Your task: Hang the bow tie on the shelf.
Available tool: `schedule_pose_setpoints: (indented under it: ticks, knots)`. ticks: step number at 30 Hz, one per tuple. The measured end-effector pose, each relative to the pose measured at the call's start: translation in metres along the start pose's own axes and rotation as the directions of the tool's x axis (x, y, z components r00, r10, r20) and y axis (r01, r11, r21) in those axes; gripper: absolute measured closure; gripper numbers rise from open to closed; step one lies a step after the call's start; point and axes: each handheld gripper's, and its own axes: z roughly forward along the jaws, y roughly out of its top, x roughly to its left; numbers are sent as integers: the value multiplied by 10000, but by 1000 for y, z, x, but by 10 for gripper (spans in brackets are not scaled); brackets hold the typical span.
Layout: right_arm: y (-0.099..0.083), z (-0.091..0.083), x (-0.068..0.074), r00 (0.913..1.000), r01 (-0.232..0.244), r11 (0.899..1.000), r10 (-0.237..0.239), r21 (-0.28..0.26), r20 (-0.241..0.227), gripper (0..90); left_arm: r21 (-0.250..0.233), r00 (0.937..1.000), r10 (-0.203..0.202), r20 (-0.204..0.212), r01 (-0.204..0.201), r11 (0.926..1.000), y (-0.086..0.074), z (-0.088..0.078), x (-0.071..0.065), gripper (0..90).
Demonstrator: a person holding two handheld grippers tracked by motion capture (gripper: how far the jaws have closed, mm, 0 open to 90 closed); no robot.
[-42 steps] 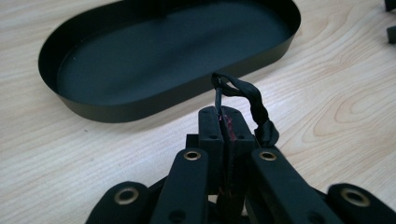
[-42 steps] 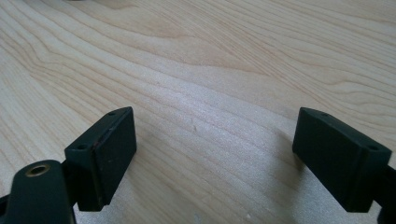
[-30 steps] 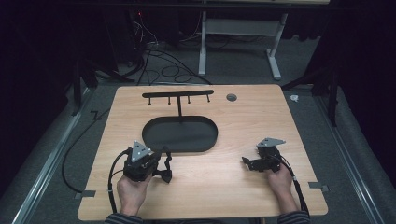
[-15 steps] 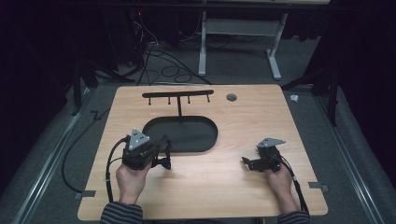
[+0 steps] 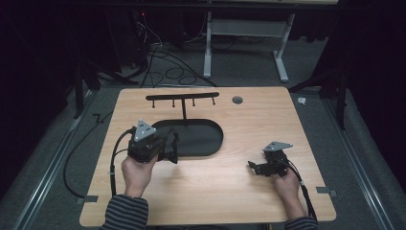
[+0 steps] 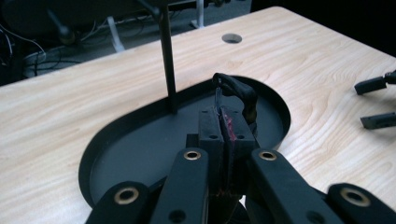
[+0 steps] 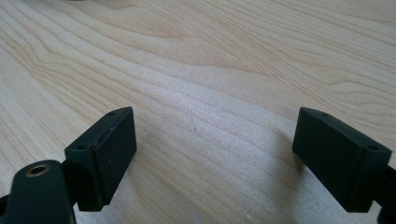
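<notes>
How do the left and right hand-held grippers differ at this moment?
The left hand-held gripper has its jaws shut on a small black looped item; the right hand-held gripper has its jaws wide apart with nothing between them. The left sits at the edge of the black oval tray of the peg stand; the right is over bare table. Both are black with a grey plate on top.
</notes>
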Motion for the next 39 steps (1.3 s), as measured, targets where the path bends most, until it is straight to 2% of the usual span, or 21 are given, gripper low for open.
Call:
schedule_pose_setpoints:
  ticks: [10,12,15,29,39]
  knots:
    - [0,0,0,10000,-14,10000,14,3,2,143,-189,10000,20,96,-19,9998,18,6,4,881]
    - [0,0,0,10000,-1,10000,1,0,2,143,-149,9996,284,-90,-286,9995,24,9,3,881]
    - [0,0,0,10000,1,10000,-1,1,-1,143,-134,9993,349,-132,-351,9993,30,13,5,881]
    - [0,0,0,10000,-13,10000,13,-18,0,143,-151,9995,265,-186,-267,9995,44,25,12,881]
    - [0,0,0,10000,-1,10000,1,-20,1,143,-200,9986,268,-462,-277,9994,56,31,18,881]
